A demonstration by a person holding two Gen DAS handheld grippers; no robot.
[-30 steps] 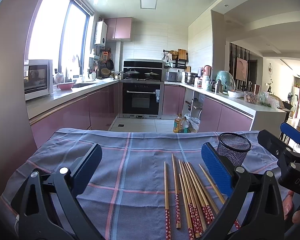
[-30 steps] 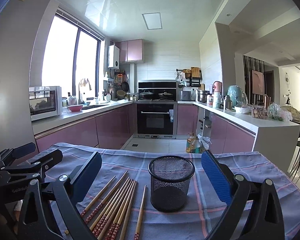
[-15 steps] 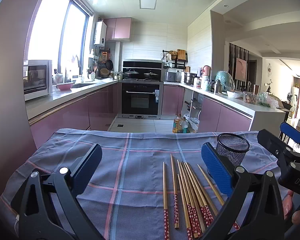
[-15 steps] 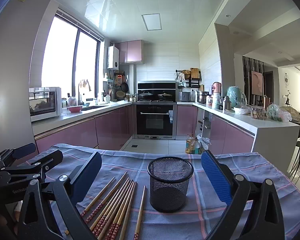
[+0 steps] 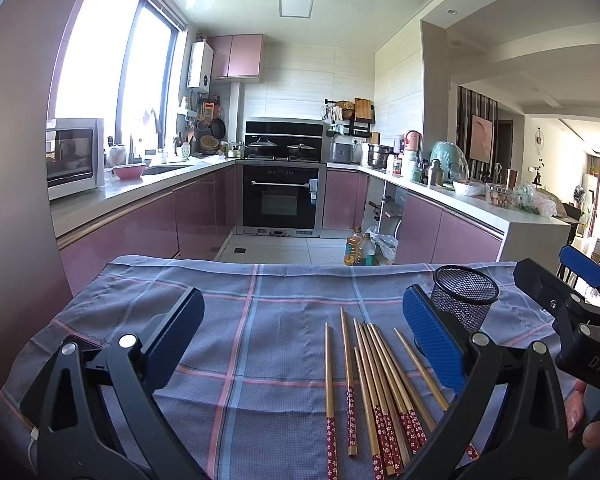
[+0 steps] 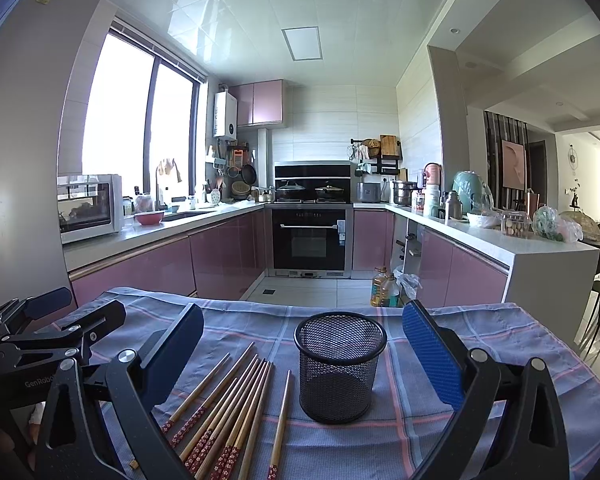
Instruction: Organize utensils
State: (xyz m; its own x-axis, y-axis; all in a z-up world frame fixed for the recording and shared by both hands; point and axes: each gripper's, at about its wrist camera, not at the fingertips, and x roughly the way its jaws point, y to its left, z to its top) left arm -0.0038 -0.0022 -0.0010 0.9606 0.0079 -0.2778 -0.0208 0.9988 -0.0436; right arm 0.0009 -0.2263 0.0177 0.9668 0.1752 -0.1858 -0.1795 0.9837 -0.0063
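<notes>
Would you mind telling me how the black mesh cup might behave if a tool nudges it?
The mesh cup looks empty and see-through, so probably light and easily slid. Standing upright on the cloth, it may tip if pushed near its rim.

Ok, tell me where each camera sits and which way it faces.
Left wrist: on the left gripper, facing the kitchen across the table; chopsticks ahead, right gripper at its right edge.
Right wrist: on the right gripper, same heading; cup ahead, left gripper at its left edge.
Shared: chopsticks, cup, cloth, oven.
</notes>
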